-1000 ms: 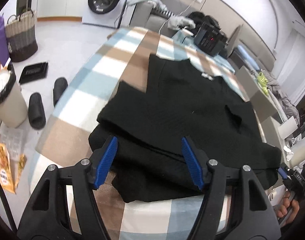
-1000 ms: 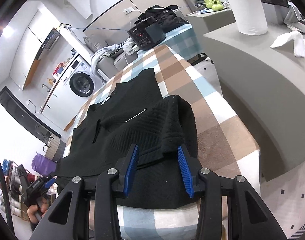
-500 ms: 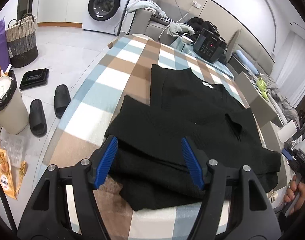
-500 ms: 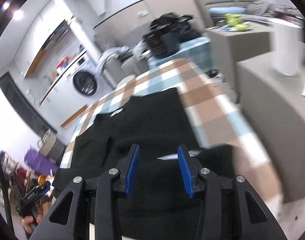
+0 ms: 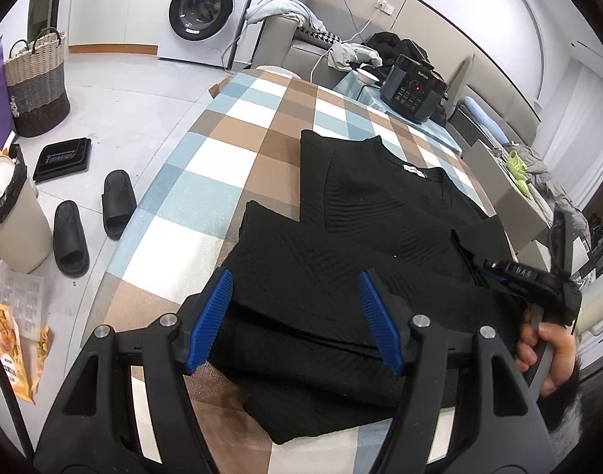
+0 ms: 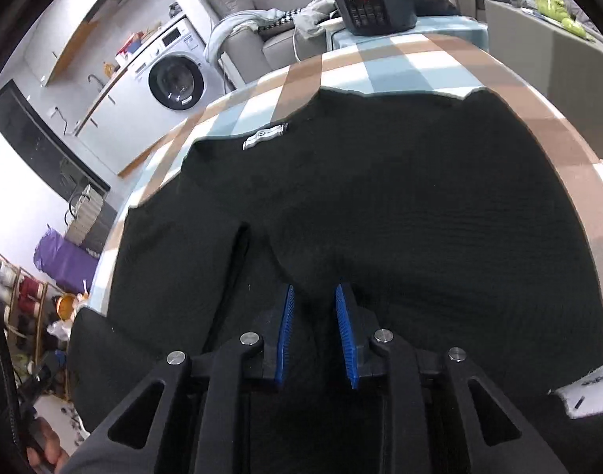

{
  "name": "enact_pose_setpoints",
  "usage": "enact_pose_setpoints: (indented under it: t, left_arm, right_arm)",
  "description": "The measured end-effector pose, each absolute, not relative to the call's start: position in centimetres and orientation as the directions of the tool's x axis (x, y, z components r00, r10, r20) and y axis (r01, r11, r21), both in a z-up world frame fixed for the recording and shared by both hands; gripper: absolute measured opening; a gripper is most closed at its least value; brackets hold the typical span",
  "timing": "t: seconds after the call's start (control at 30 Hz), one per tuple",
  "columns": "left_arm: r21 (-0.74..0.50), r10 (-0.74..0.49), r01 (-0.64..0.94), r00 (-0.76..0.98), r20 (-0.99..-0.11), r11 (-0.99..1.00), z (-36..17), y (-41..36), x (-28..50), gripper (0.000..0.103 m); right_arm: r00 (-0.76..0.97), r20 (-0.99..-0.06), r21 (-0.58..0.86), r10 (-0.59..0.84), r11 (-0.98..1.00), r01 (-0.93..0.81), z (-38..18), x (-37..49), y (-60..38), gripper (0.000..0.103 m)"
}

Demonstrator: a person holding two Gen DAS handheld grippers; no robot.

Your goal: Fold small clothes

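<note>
Black sweater (image 5: 380, 245) spread over the checked table (image 5: 206, 181), hem at the near edge. Left gripper (image 5: 295, 316) wide open above the folded sleeve, holding nothing. Right gripper (image 6: 313, 328) narrowed around a fabric ridge; grip uncertain. Pressure cooker (image 5: 414, 93) at the far end. Slippers (image 5: 92, 217), basket (image 5: 36, 83) only in left view.
</note>
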State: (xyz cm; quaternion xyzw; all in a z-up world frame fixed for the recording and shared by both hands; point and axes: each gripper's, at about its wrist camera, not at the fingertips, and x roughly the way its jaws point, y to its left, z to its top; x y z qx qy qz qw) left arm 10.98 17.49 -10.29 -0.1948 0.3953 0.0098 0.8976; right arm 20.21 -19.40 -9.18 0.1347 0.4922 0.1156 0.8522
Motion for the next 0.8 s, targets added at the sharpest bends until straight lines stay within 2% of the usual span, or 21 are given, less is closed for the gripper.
enact_pose_setpoints:
  t: [0.13,0.27,0.4,0.53,0.67,0.73,0.8]
  left_arm:
    - [-0.352,-0.150,-0.167,0.683,-0.715,0.921,-10.9,17.6,11.5,0.064]
    - [-0.357,-0.157,-0.163,0.682,-0.714,0.920,-11.1,17.6,11.8,0.064]
    - [-0.357,-0.157,-0.162,0.682,-0.714,0.920,-11.2,17.5,12.0,0.064]
    - [-0.359,-0.158,-0.164,0.681,-0.715,0.919,-11.3,17.5,12.0,0.064]
    - [-0.363,-0.162,-0.165,0.679,-0.716,0.917,-11.5,17.7,12.1,0.064]
    - [-0.367,-0.164,-0.164,0.680,-0.714,0.916,-11.6,17.9,12.0,0.064]
    - [-0.370,-0.167,-0.163,0.680,-0.714,0.915,-11.7,18.0,12.0,0.064]
  right_arm:
    - [0.457,-0.808,0.368,0.373,0.924,-0.104,-8.4,20.0,-18.7,0.023]
    - [0.515,-0.791,0.319,0.332,0.941,-0.117,-6.9,20.3,-18.4,0.024]
    - [0.501,-0.803,0.340,0.323,0.938,-0.061,-7.5,22.5,-18.6,0.024]
    - [0.469,-0.817,0.350,0.334,0.935,-0.056,-7.9,24.3,-17.5,0.030]
    - [0.455,-0.847,0.242,0.276,0.961,-0.133,-8.3,24.4,-14.9,0.032]
    - [0.474,-0.851,0.177,0.226,0.973,-0.147,-8.7,24.3,-14.1,0.026]
    - [0.499,-0.843,0.141,0.201,0.978,-0.156,-8.7,24.2,-13.9,0.002]
